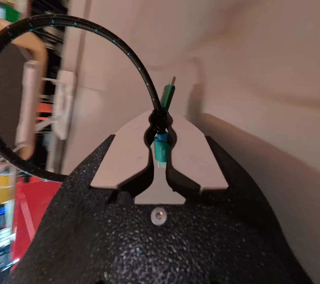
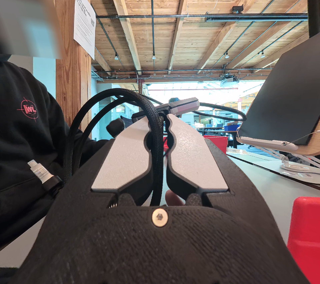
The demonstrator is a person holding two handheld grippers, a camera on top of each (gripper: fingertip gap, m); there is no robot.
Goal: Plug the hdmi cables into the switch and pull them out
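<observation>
In the left wrist view my left gripper (image 1: 160,115) is shut on a black braided HDMI cable with teal flecks (image 1: 110,38), which loops out to the left. One green plug (image 1: 167,96) sticks up past the fingertips with its metal end free. A second teal plug (image 1: 161,152) hangs between the fingers. In the right wrist view my right gripper (image 2: 164,120) is shut on a black braided cable (image 2: 156,154) that runs down between its fingers. A small grey and black switch box (image 2: 181,105) sits just beyond the tips, with black cables (image 2: 225,111) running from it.
A person in a black hoodie (image 2: 26,128) is close on the left, by a wooden post (image 2: 72,68). A dark screen on a stand (image 2: 280,102) stands on the white table (image 2: 259,189) to the right. A red object (image 2: 304,241) is at lower right. The left view's background is blurred.
</observation>
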